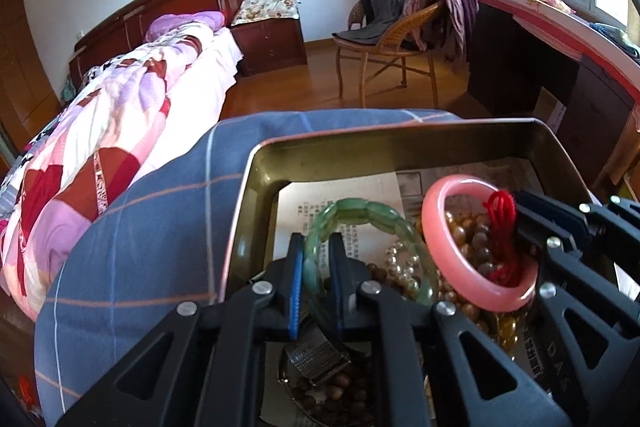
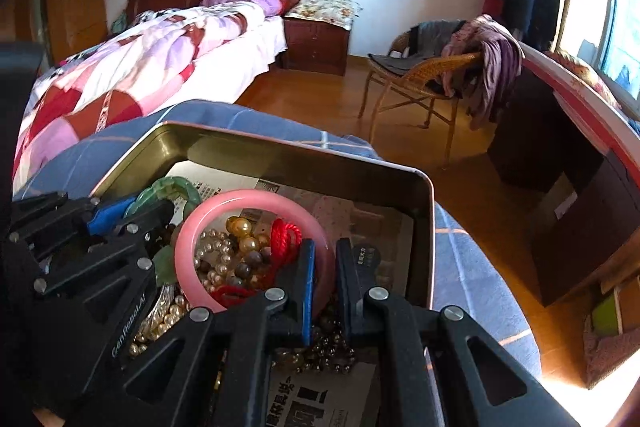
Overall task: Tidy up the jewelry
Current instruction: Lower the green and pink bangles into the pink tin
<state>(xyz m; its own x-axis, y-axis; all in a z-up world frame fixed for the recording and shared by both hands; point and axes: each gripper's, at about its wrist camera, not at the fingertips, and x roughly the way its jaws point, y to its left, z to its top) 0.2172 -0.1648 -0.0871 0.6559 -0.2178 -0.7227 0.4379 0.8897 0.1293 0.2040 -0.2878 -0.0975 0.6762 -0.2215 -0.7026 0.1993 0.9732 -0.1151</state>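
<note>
A metal tin (image 1: 256,183) (image 2: 424,223), lined with newspaper, rests on a blue checked cushion (image 1: 140,227). In the left wrist view my left gripper (image 1: 317,247) is shut on a green translucent bangle (image 1: 368,211), its blue pads pinching the near rim. My right gripper (image 2: 325,255) is shut on a pink bangle (image 2: 224,203) (image 1: 448,259) with red cord (image 2: 282,231) tied on it. Both bangles stand tilted over the tin. Pearl and bead strands (image 2: 224,259) and a mesh watch band (image 1: 316,351) lie under them.
Behind the cushion lies a bed with a pink patterned quilt (image 1: 120,115). A wicker chair draped with clothes (image 1: 404,27) stands on the wooden floor, beside a dark desk with a red edge (image 1: 560,39). A nightstand (image 1: 272,39) sits by the headboard.
</note>
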